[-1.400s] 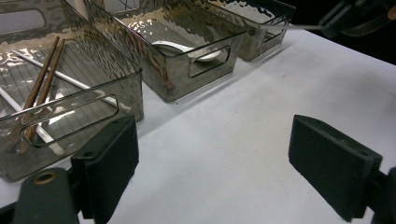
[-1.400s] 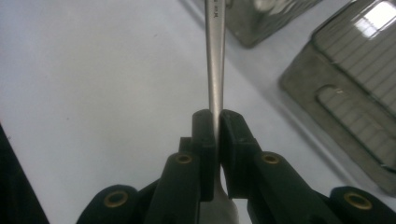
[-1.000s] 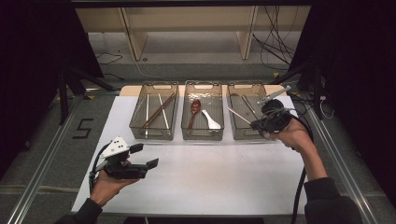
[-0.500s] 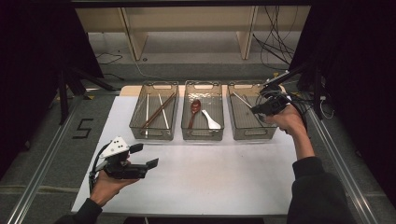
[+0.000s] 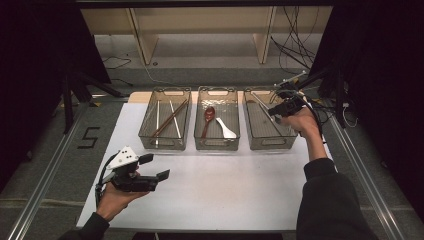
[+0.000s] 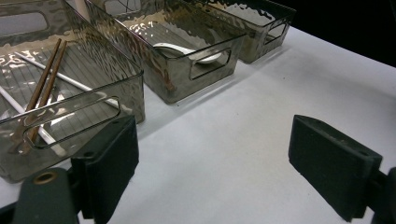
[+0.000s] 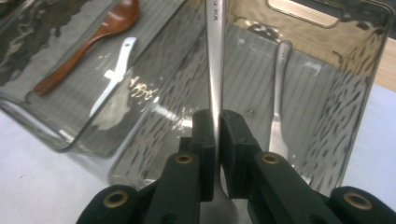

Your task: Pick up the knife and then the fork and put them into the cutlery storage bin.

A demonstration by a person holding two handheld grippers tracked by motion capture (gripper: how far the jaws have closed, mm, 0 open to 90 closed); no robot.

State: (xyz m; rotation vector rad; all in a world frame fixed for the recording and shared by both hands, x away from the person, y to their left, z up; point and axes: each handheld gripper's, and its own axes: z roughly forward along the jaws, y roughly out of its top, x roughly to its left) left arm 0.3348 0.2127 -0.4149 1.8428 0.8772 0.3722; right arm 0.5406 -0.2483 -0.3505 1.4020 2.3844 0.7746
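Three clear plastic bins stand in a row on the white mat (image 5: pixel 240 185). My right gripper (image 5: pixel 278 109) hovers over the right bin (image 5: pixel 287 142), shut on the handle of a silver metal utensil (image 7: pixel 215 56) that points down into the bin. Another metal utensil (image 7: pixel 278 93) lies flat on that bin's floor. The middle bin (image 5: pixel 217 145) holds a brown wooden spoon (image 5: pixel 207 119) and a white spoon (image 5: pixel 226 128). Chopsticks (image 5: pixel 170 118) lie in the left bin (image 5: pixel 162 142). My left gripper (image 5: pixel 156 167) is open with nothing between its pads (image 6: pixel 109 168), low over the mat in front of the left bin.
A wooden shelf frame (image 5: pixel 145 42) and loose cables (image 5: pixel 295 47) lie beyond the table. Metal rails (image 5: pixel 45 180) run along both sides of the table. A "5" marking (image 5: pixel 90 137) sits left of the mat.
My right gripper has moved away from me, from the right bin's front corner to over the bin, with the metal utensil in it. The left gripper has stayed still.
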